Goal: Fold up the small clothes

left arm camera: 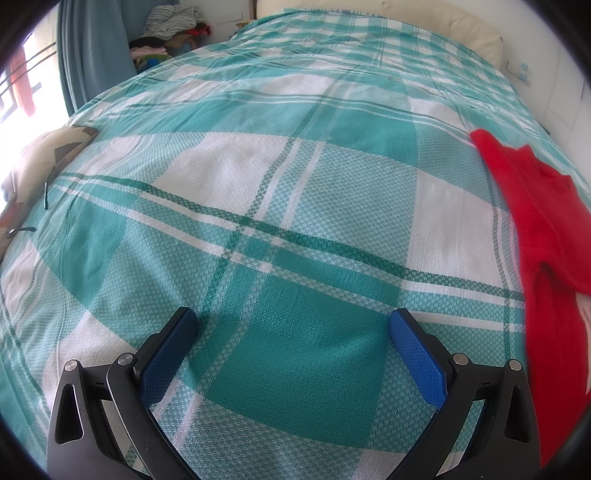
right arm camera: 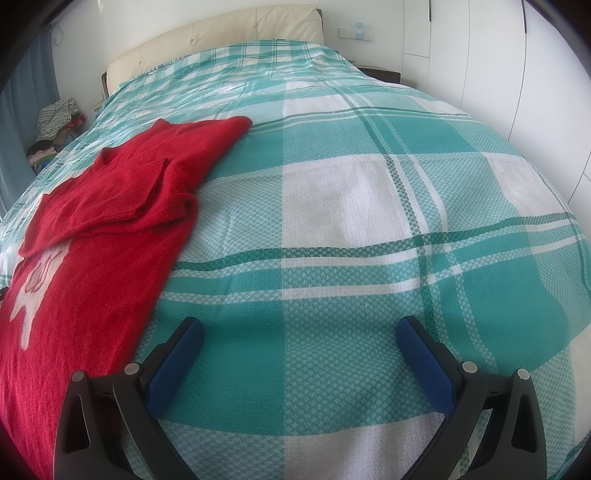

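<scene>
While both pairs of tongs hover above the bed with nothing between their pads, the red knitted sweater (right arm camera: 110,221) lies flat on the teal-and-white checked woven bedspread (right arm camera: 351,221). The left tongs (left arm camera: 293,332) stand released, their blue textured pads (left arm camera: 170,354) spread wide over a teal square of the bedspread, apart from the garment. From the left wrist view the sweater sits at the right edge of the frame, well to the side of those tongs. The right tongs (right arm camera: 299,339) are likewise released, jaws wide apart, and from the right wrist view the sweater fills the left side of the frame, its near edge running just beside the left finger of these tongs; whether they touch cannot be told. One sleeve of the sweater is folded across its chest, and a white knitted motif (right arm camera: 37,284) shows on the front below that sleeve. A second part of the garment reaches up toward the far end of the bed. At the head of the bed stands a cream padded headboard (right arm camera: 229,33). Beyond the far left corner of the bed, a heap of mixed clothes (left arm camera: 173,29) sits beside a blue-grey curtain (left arm camera: 92,51). White cupboard doors (right arm camera: 517,55) line the wall on the right side of the room.
</scene>
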Tool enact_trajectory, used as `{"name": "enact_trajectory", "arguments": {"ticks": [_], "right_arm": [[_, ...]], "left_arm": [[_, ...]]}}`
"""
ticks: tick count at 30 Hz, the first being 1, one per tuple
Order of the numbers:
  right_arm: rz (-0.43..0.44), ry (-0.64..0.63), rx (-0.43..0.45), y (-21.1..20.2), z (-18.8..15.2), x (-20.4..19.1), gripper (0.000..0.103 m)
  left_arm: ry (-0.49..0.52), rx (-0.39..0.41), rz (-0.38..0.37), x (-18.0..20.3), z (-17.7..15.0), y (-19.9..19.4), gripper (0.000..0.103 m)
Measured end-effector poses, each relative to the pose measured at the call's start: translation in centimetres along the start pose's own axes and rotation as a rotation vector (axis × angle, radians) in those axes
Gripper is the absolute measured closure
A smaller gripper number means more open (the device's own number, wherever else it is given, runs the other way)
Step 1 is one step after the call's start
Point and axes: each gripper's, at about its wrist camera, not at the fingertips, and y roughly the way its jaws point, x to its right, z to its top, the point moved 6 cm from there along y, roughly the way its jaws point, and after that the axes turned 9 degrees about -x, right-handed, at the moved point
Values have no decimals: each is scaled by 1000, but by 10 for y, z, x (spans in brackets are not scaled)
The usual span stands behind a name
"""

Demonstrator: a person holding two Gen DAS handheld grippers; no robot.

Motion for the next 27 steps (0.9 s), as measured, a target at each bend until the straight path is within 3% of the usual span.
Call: {"name": "enact_trajectory", "arguments": {"ticks": [27], "right_arm": [[-6,-2,-3,1,2,1,0]], "left_arm": [[1,1,0,0,0,0,0]]}}
